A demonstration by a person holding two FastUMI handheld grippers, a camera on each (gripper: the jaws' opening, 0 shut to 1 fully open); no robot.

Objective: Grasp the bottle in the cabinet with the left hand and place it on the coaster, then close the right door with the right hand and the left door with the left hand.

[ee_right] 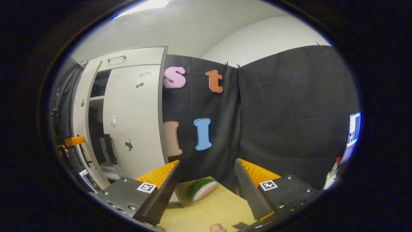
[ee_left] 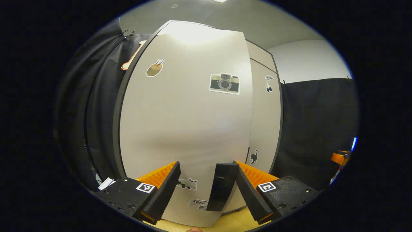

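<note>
My left gripper [ee_left: 206, 164] is open, close up against the white left cabinet door [ee_left: 186, 122], which carries a camera sticker. The door's black handle [ee_left: 221, 187] stands between the jaws, close beside the right-hand finger [ee_left: 249, 190]; I cannot tell whether they touch. Behind the door's edge lies the right door [ee_left: 265, 129] with a cat sticker. In the right gripper view the right door [ee_right: 135, 122] lies flat against the cabinet. The left door [ee_right: 80, 106] stands ajar, with a dark gap [ee_right: 96, 129] onto a shelf between them. My right gripper [ee_right: 206, 162] hangs open over the table, holding nothing.
A toy watermelon slice [ee_right: 202, 189] lies on the wooden table [ee_right: 212, 209] by the cabinet's foot. A drawer handle [ee_right: 116, 58] sits above the doors. A screen [ee_right: 353, 135] and a small white container with a red top [ee_right: 331, 175] are at the far right.
</note>
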